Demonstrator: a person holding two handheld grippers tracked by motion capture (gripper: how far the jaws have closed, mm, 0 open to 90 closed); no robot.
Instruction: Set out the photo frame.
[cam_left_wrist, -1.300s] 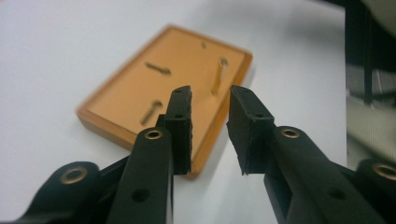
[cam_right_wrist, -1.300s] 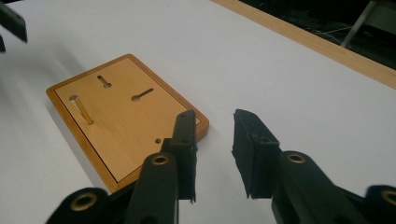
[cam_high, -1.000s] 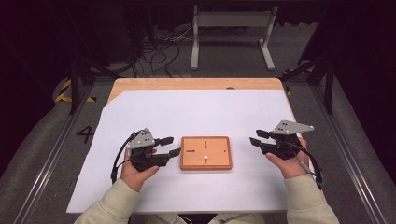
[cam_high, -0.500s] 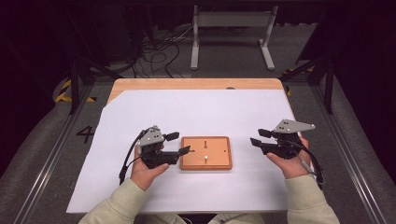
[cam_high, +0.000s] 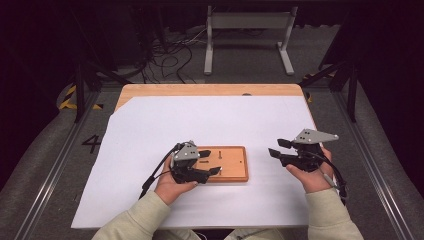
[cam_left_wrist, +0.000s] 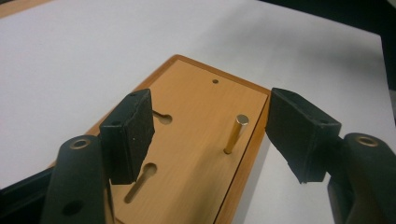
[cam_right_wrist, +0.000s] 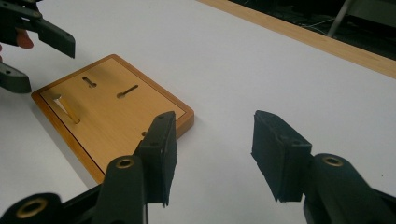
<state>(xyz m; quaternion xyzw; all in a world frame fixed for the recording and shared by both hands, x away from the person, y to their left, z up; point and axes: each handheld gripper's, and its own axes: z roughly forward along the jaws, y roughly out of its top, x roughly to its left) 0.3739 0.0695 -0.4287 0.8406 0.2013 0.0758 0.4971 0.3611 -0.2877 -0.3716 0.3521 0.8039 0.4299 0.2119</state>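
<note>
Both grippers' jaws apart, nothing held

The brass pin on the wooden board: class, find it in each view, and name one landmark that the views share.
High view: lost in the small picture; left gripper stands over the wooden board.
Left gripper view: brass pin upright, right of centre.
Right gripper view: pin, far left.
Shared landmark: the board's keyhole slots.

From my remote seat the only marking I can read is a dark numeral "4" (cam_high: 92, 144) on the grey floor mat (cam_high: 55, 165), just left of the white sheet (cam_high: 210, 120) covering the table.
</note>
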